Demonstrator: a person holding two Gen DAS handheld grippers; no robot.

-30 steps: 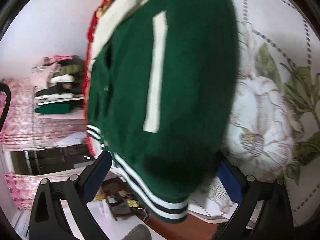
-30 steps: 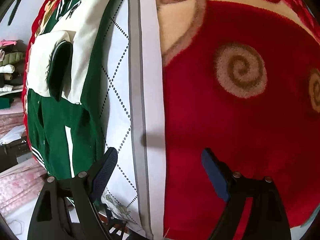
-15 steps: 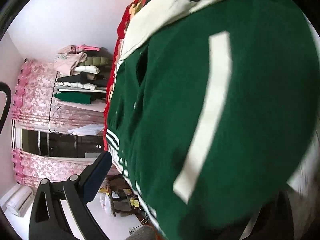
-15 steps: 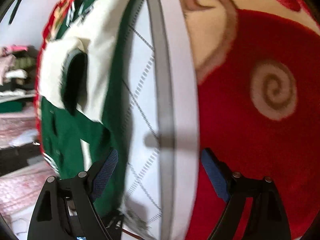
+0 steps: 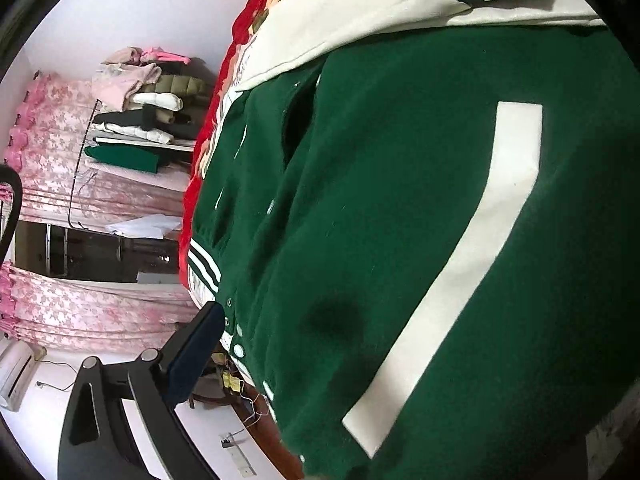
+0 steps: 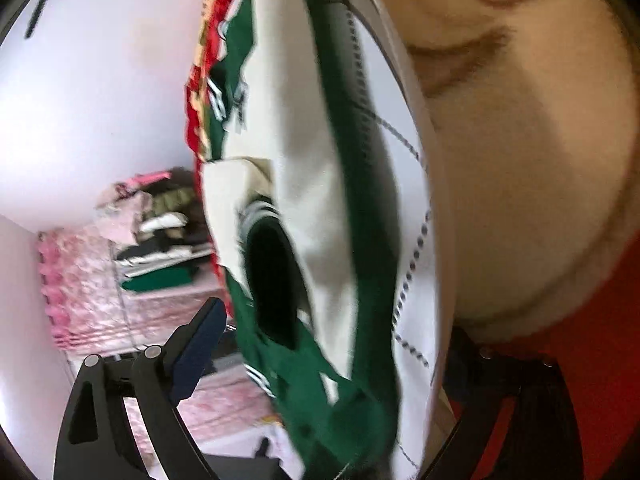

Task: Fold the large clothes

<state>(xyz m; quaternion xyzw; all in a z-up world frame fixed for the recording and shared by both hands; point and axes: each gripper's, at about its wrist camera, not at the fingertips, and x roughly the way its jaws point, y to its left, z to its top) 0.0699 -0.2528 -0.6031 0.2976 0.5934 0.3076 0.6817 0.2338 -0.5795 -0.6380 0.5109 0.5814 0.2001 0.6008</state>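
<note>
A green varsity jacket (image 5: 400, 220) with cream sleeves, a white pocket stripe (image 5: 480, 260) and striped hem lies spread on the bed. It fills the left wrist view. My left gripper (image 5: 360, 360) is open, right over the jacket's lower front; only its left finger (image 5: 192, 356) shows, the right one is hidden behind the cloth. In the right wrist view the jacket (image 6: 320, 240) shows edge-on, blurred. My right gripper (image 6: 332, 360) is open, with its fingers either side of the jacket's edge and the white bed sheet (image 6: 416, 280).
A red and cream plush blanket (image 6: 540, 160) covers the bed on the right. A rack of stacked folded clothes (image 5: 148, 120) and pink curtains (image 5: 60, 200) stand at the left. The floor lies below the bed's edge.
Both grippers have moved in close to the jacket. In the left view the jacket now hides the right finger; the right view has swung from the blanket toward the jacket's sleeve side.
</note>
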